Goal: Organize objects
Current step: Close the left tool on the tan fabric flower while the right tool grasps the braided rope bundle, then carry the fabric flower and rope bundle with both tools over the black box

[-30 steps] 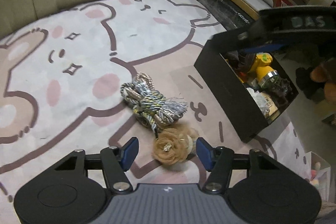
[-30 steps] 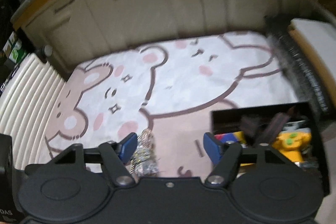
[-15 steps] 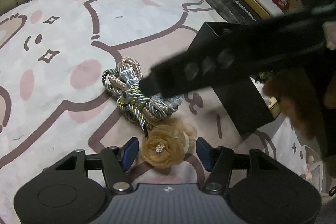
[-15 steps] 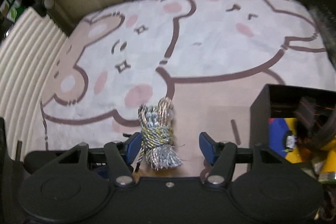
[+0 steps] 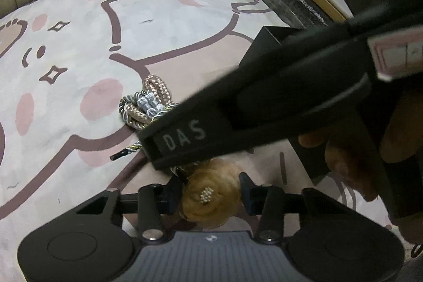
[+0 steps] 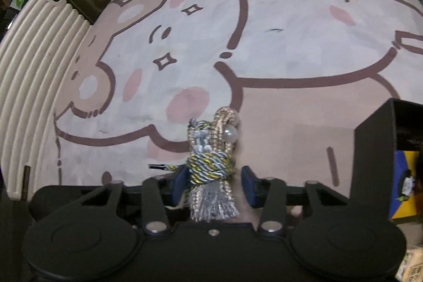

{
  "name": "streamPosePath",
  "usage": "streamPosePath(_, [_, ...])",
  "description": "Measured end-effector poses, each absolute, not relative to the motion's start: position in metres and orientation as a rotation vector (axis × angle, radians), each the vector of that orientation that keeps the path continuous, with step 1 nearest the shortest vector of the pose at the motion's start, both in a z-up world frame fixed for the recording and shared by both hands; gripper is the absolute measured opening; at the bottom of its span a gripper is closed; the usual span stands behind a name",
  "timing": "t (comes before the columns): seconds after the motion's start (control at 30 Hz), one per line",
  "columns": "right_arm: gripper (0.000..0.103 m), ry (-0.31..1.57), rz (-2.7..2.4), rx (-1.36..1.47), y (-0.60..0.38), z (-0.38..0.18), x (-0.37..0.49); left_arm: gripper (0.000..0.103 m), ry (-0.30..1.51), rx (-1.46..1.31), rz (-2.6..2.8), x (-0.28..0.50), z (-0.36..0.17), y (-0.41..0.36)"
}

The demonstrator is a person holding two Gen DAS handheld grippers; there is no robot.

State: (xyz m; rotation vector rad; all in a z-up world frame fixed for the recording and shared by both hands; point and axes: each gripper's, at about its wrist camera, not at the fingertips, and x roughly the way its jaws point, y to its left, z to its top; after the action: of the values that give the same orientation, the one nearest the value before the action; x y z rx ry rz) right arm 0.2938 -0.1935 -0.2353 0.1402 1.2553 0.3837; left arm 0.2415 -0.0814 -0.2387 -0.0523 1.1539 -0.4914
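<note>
Two grippers down on the cartoon-bear rug (image 5: 79, 49) — one item between each.
Left wrist view: left gripper (image 5: 210, 191), unclenched, brackets the tan fabric flower (image 5: 211, 193). Right wrist view: right gripper (image 6: 215, 185), spread, straddles the gold-and-grey twisted cord bundle (image 6: 211, 157), beside the black storage box (image 6: 372, 165).

A bundle of twisted gold, grey and pink cords (image 6: 211, 157) with a frayed tassel lies on the rug; a tan fabric flower (image 5: 211, 193) lies at its 5 o'clock.
</note>
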Motion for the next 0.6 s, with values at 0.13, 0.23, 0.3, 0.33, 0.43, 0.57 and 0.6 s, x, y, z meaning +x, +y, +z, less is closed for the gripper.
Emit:
streamPosePath(0.13, [0.038,1.236,0.366,0.126,-0.196,-0.229,0.294,0.034,1.156,-0.046,-0.499,0.244,-0.236,-0.082])
streamPosePath(0.23, [0.038,1.218,0.350,0.152,-0.203,-0.223,0.292,0.032,1.157,-0.049,-0.498,0.243,-0.233,-0.081])
streamPosePath(0.3, [0.038,1.205,0.341,0.163,-0.206,-0.218,0.290,0.030,1.159,-0.044,-0.496,0.242,-0.230,-0.080])
streamPosePath(0.33, [0.038,1.197,0.337,0.170,-0.208,-0.215,0.289,0.029,1.161,-0.043,-0.494,0.242,-0.228,-0.080])
streamPosePath(0.43, [0.038,1.170,0.328,0.187,-0.215,-0.205,0.284,0.028,1.153,-0.038,-0.471,0.239,-0.221,-0.078])
streamPosePath(0.57, [0.038,1.126,0.316,0.209,-0.224,-0.188,0.275,0.027,1.137,-0.039,-0.455,0.234,-0.209,-0.075])
streamPosePath(0.6, [0.038,1.118,0.314,0.210,-0.225,-0.185,0.273,0.027,1.133,-0.040,-0.452,0.233,-0.207,-0.074])
